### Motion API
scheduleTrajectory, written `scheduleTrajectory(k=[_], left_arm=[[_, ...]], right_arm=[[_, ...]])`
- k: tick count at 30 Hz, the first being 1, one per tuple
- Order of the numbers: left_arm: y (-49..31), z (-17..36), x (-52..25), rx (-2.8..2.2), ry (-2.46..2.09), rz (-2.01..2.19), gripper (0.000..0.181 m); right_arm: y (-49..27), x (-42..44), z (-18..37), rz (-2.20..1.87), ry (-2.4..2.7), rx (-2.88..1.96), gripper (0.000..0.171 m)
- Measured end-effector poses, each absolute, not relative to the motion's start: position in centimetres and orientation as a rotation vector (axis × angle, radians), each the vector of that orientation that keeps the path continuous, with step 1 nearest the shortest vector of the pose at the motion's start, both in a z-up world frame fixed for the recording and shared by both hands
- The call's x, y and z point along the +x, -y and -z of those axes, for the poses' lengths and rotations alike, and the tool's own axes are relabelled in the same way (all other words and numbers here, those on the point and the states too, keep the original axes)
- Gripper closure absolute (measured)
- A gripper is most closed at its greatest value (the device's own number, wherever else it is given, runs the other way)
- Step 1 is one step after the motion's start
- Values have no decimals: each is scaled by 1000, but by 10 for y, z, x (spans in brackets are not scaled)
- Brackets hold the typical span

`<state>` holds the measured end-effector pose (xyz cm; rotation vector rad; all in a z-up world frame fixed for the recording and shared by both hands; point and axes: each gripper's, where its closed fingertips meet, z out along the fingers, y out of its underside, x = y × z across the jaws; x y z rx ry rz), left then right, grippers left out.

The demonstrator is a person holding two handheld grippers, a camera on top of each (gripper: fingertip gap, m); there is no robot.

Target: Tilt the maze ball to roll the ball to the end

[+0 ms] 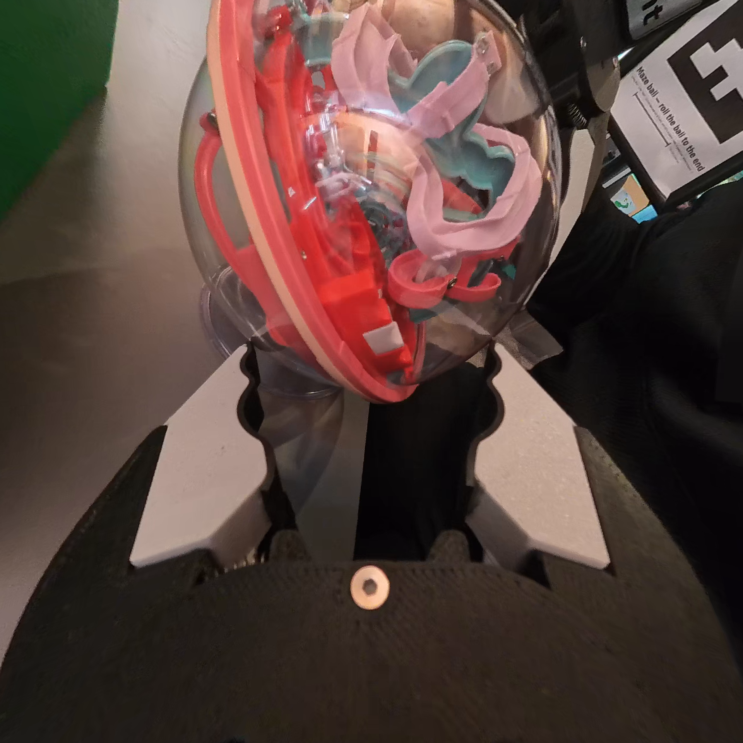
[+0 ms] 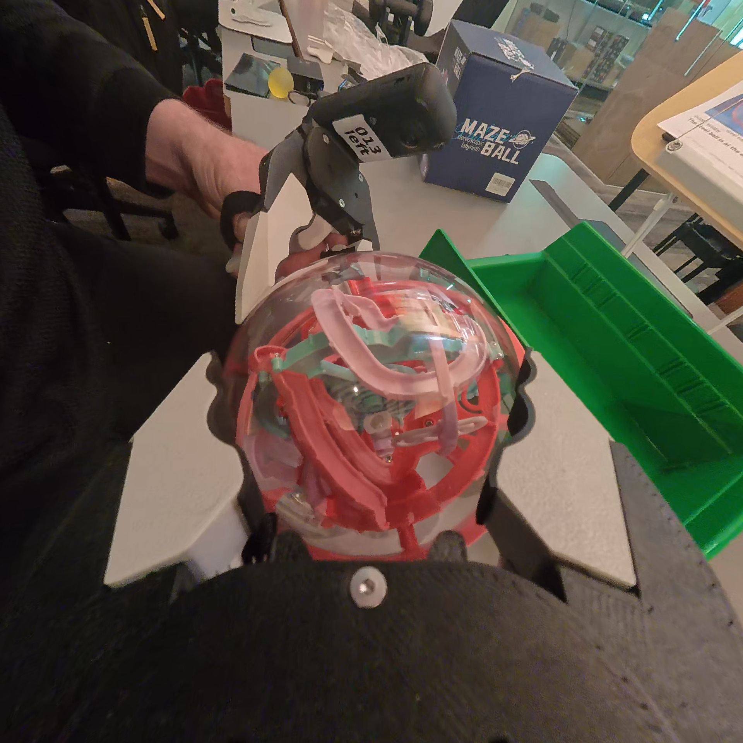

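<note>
The maze ball [image 2: 362, 402] is a clear sphere with red, pink and teal tracks inside. My right gripper [image 2: 370, 382] is shut on it, one finger on each side of its widest part, and holds it above the white table [image 2: 422, 209]. A small silvery ball [image 2: 378, 422] seems to sit on a track near the middle. In the left wrist view the maze ball [image 1: 362, 201] fills the upper centre. My left gripper [image 1: 370, 345] clasps its near cap with both fingertips touching the shell. The left gripper [image 2: 313, 241] also shows behind the sphere in the right wrist view.
A green plastic bin [image 2: 603, 341] lies right of the ball. A blue box [image 2: 494, 132] stands at the table's back. A clear stand [image 1: 217, 317] sits on the table behind the sphere. A printed sign [image 1: 683, 100] is at upper right. A person's hand [image 2: 193, 161] holds the left gripper.
</note>
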<state>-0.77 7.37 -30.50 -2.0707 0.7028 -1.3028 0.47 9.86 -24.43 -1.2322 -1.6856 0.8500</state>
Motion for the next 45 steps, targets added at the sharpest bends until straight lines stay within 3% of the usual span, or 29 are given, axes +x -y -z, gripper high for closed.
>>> scheduleTrajectory(k=[15,30,40,45], left_arm=[[-76,313,2,-2090,-732,1212,74],[-77,318,8,-2121,-721,1162,78],[-79,311,9,-2096,-696,1185,78],[-80,313,9,-2106,-692,1174,81]], right_arm=[[-100,3,243,-778,1708,-1202,34],[-104,9,234,-775,1690,-1221,47],[-135,28,252,-1008,1487,-1613,19],[-132,26,253,-1055,1485,-1611,22]])
